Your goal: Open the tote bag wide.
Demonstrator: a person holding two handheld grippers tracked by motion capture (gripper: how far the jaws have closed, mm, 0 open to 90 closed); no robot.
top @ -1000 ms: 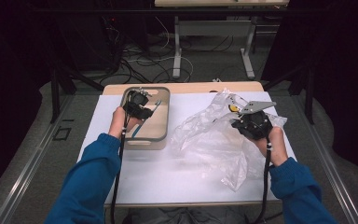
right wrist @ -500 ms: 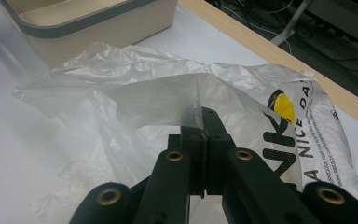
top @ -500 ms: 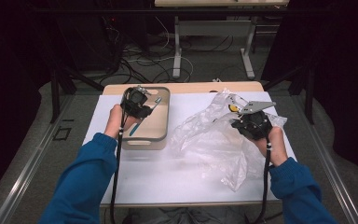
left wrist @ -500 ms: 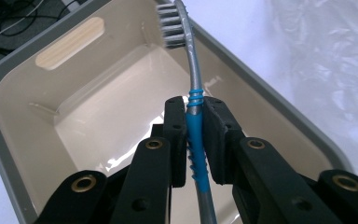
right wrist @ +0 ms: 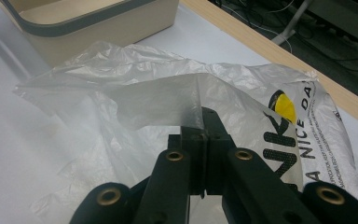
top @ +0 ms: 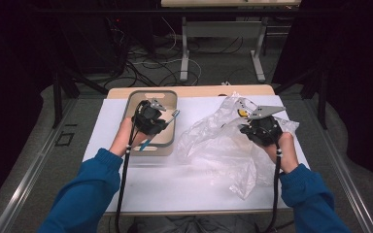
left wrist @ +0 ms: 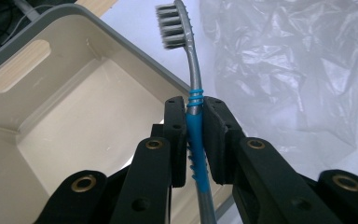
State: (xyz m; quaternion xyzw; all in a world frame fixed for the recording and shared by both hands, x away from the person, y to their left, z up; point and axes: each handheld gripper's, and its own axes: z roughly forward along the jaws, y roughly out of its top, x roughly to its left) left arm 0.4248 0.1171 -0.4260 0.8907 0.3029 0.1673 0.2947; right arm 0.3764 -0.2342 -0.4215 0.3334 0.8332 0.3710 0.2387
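The toothbrush (left wrist: 193,116) is clamped between the jaws of the left gripper (left wrist: 194,135), which press on its blue ribbed grip; its grey neck and bristled head stand out beyond the jaw tips. A second ago this gripper was over the far half of the tray (top: 135,99) with the brush low inside it. Now it has come nearer the tray's right wall and somewhat higher, so that in the high view the brush lies slanted across the tray, its head (top: 175,113) over the right rim and its blue handle end over the near part. In the left gripper view the head points past the tray's rim toward the plastic bag (left wrist: 284,70).

The tray is a beige tub with a grey rim and a slot handle at each short end, standing at the far left of the table (top: 175,184). The part of its floor seen in the left gripper view is bare.

The right gripper (right wrist: 203,135) has kept its place near the far right edge. Its jaws are closed tight on a fold of the clear, crumpled bag's upper edge, holding that edge up. The bag spreads from there across the right half of the white top, with black lettering and a yellow spot (right wrist: 283,106) near the far edge. What lies inside it I cannot tell.
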